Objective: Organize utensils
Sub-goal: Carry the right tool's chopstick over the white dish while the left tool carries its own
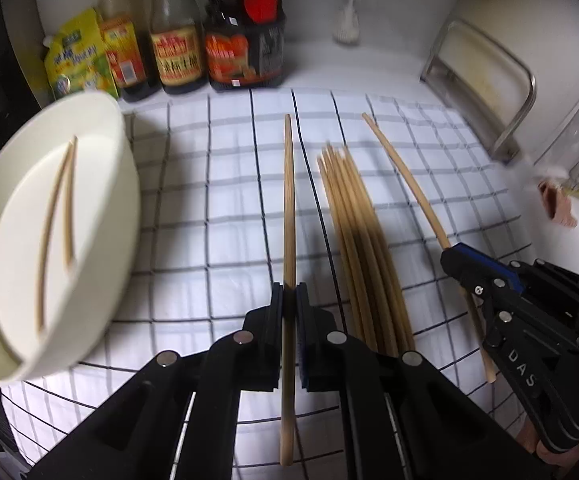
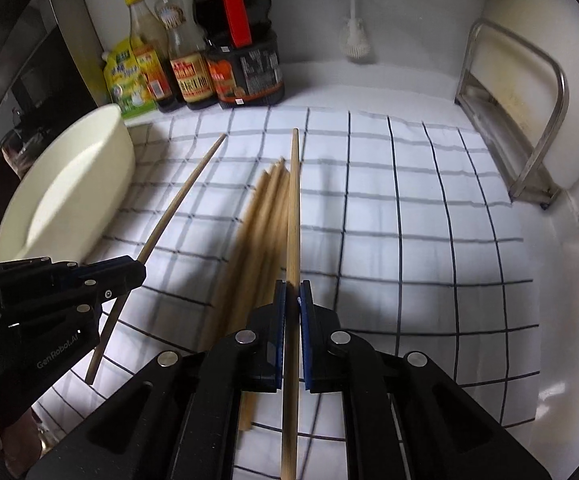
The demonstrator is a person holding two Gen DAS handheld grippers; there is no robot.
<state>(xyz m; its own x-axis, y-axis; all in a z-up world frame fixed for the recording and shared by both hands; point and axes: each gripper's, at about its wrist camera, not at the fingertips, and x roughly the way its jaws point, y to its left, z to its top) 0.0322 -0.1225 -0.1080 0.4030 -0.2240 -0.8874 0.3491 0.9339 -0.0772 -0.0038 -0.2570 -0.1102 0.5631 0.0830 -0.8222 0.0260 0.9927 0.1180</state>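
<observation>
So far two thin wooden chopsticks (image 1: 55, 232) lie in the cream oval tub (image 1: 125, 184) at left. My left gripper (image 1: 289, 300) and right gripper (image 2: 292, 296) each pinch one chopstick; a bundle of chopsticks (image 1: 363, 248) waits on the checked cloth (image 1: 209, 200)

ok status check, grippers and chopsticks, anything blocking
Left gripper shut on one wooden chopstick. Right gripper shut on another. Two already in white oval tray. Nothing blocking.

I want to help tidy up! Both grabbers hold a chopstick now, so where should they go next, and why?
Probably carry the left gripper and its chopstick over to the white bowl. Two chopsticks already lie there, while a pile waits on the checked cloth. The right gripper can follow.
</observation>
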